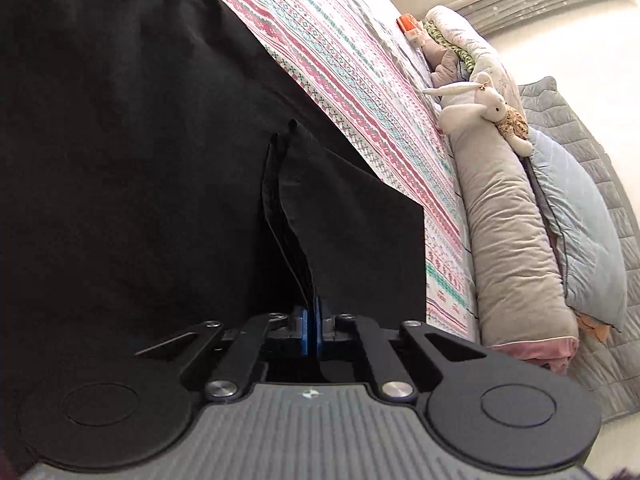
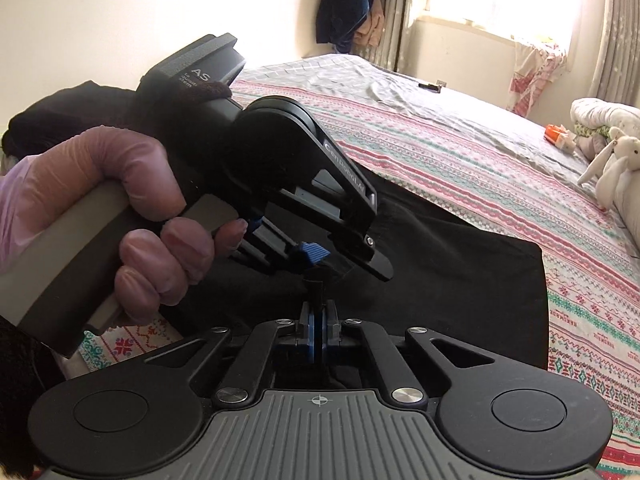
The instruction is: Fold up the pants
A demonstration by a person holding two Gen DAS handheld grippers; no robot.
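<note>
Pants (image 1: pixel 120 140) lie black on bed (image 1: pixel 360 80), edge pinched by both tools. Left gripper (image 1: pixel 312 320) clamps a raised fold; right gripper (image 2: pixel 319 316) clamps just beside it. Cloth stretches far and right from both.

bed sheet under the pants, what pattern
Pink, teal and white striped knit-style bed sheet; left wrist view shows it best.

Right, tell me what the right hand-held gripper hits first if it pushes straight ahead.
The right hand-held gripper, shut on the black pants, points at the left hand-held gripper just ahead. It would probably meet that first, though depth is unclear.
</note>
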